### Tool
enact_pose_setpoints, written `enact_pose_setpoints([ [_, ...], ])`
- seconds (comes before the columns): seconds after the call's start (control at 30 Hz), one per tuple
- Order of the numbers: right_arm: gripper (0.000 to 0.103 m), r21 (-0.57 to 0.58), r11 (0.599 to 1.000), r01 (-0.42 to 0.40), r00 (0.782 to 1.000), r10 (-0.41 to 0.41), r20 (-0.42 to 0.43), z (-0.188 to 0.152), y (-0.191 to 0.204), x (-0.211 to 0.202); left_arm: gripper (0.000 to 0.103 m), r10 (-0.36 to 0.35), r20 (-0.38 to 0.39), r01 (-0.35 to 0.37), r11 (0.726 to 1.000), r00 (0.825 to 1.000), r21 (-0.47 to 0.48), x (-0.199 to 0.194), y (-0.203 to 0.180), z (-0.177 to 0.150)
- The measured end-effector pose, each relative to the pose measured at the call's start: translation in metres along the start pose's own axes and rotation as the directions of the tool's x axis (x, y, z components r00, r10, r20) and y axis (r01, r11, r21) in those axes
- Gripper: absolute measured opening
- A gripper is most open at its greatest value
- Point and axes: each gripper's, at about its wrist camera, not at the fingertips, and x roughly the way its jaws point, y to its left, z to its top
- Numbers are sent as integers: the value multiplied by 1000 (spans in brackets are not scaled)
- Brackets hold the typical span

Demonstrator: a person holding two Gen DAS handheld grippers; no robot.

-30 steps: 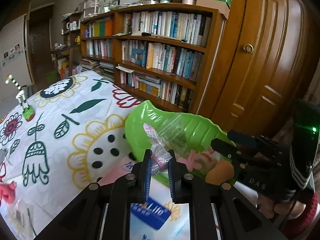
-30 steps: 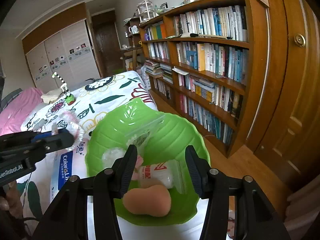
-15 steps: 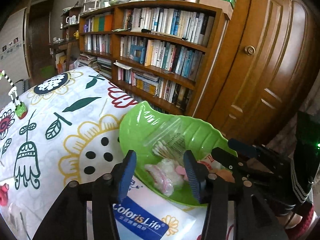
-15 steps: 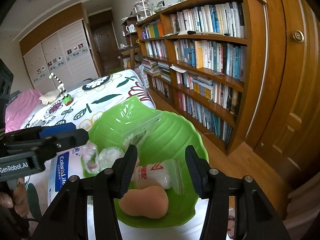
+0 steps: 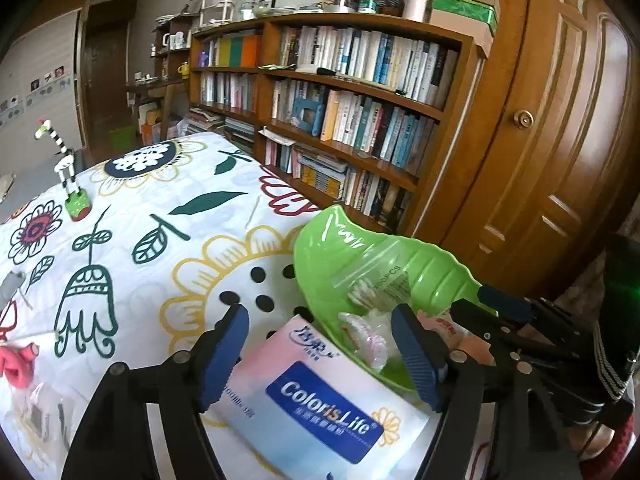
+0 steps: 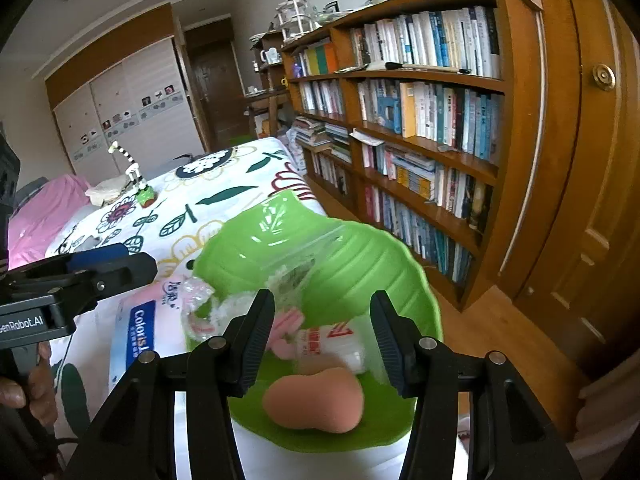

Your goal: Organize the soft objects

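Sorting partly done: green leaf-shaped tray (image 6: 360,256), glossy ribbed plastic, sits at the bed's edge and already holds a crinkly clear packet (image 5: 366,334), a cotton-swab bag (image 5: 376,280), a white sachet (image 6: 332,342) and a smooth peach sponge (image 6: 314,400). Left tool (image 5: 320,354) is opening, nothing between its jaws, packet lying at its one o'clock. Right tool (image 6: 322,334) hangs unclenched over the tray, empty. Left over: tissue pack (image 5: 316,396) at the tray's seven o'clock, pink fabric scrap (image 5: 18,362) at nine.
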Motion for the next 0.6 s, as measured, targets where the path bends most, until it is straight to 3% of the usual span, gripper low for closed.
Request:
enact_pose_setpoints([
  [0.6, 52, -65, 991, -113, 994, 112, -18, -3, 57, -5, 84, 60, 41, -56, 992, 997, -109, -33, 51, -24],
])
